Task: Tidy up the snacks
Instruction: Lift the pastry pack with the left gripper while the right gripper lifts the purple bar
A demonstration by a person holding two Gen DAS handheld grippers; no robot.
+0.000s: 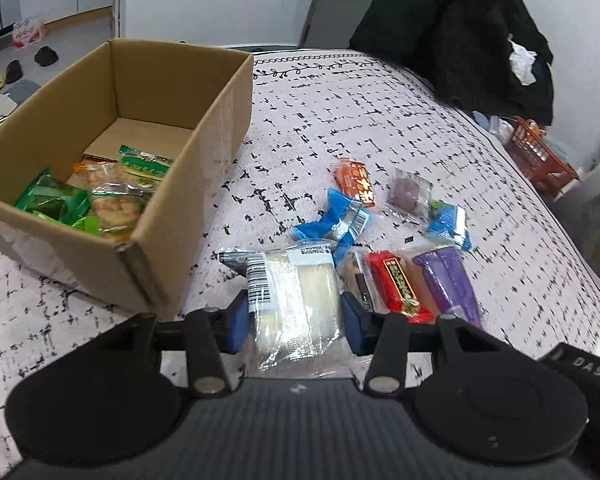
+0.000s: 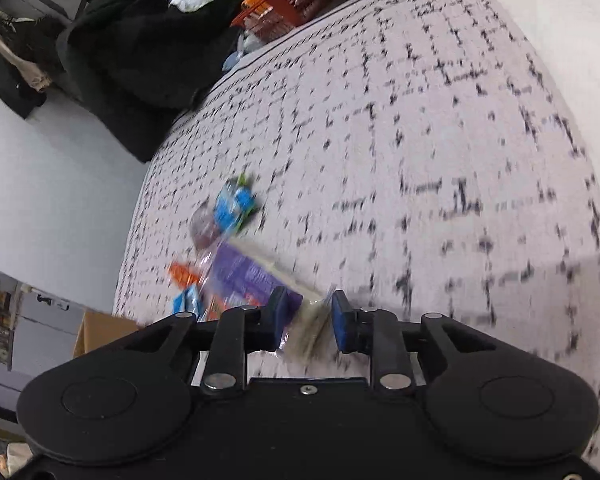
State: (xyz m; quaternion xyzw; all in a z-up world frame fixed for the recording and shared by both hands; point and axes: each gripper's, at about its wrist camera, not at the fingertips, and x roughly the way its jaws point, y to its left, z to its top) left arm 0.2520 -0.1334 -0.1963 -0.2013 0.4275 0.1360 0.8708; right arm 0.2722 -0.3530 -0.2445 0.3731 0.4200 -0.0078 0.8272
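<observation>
Sitting off to the left of the left gripper (image 1: 292,316) is a cardboard box (image 1: 188,200), already holding green and clear snack packets (image 1: 112,196). The left gripper's blue pads (image 1: 236,320) are pressing on either side of a clear packet of pale wafers (image 1: 296,304) with a barcode label, so it is gripping that packet just beside the box's near corner. Lying just right of it are a red bar (image 1: 396,284) and a purple packet (image 1: 448,280), side by side. Further ahead of the fingers, a blue wrapper (image 1: 336,220), an orange wrapper (image 1: 356,182), a clear pouch with something dark inside (image 1: 408,196) and a small blue-green packet (image 1: 448,220) are resting on the patterned cloth (image 1: 420,112). The right gripper (image 2: 306,320) is clamping the end of the purple packet (image 2: 244,276), a pale edge of it pinched between its pads; that view is blurring. Well beyond, a dark coat (image 1: 460,32) is hanging, with an orange basket (image 1: 536,156) to its right.
</observation>
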